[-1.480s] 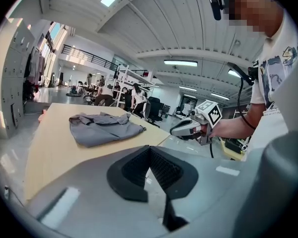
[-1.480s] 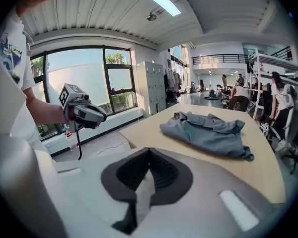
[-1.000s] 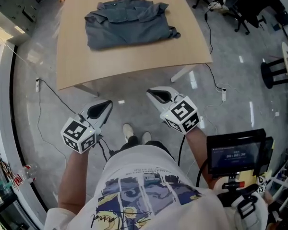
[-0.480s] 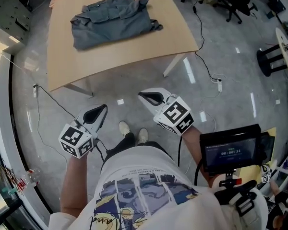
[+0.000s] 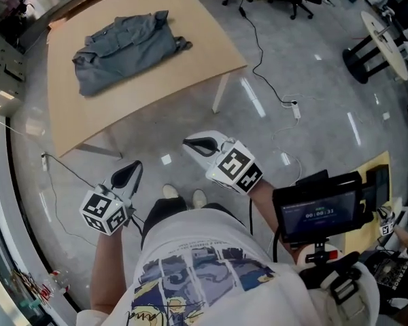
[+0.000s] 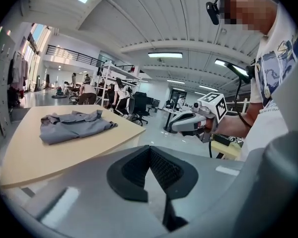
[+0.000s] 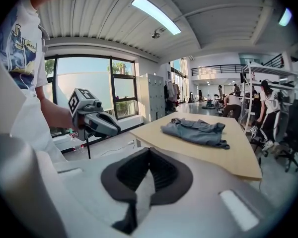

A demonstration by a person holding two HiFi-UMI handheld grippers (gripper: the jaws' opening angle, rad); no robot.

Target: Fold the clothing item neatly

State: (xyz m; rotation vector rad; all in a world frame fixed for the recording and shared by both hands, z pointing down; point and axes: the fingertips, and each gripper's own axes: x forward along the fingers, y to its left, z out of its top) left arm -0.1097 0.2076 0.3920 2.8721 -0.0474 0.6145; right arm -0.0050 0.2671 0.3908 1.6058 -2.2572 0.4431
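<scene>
lying rumpled on the pale, smooth wooden table (image 5: 156, 97), the soft grey-blue shirt (image 5: 126, 49) sits well ahead of both grippers and touches neither. the left gripper (image 5: 134, 166) and right gripper (image 5: 189, 142), rounded grey shells with ribbed black pads, have their jaws pressed together on nothing, above the glossy floor (image 5: 272, 134).

Matt wood table (image 5: 122, 104), cloth shirt (image 5: 122, 49)
</scene>
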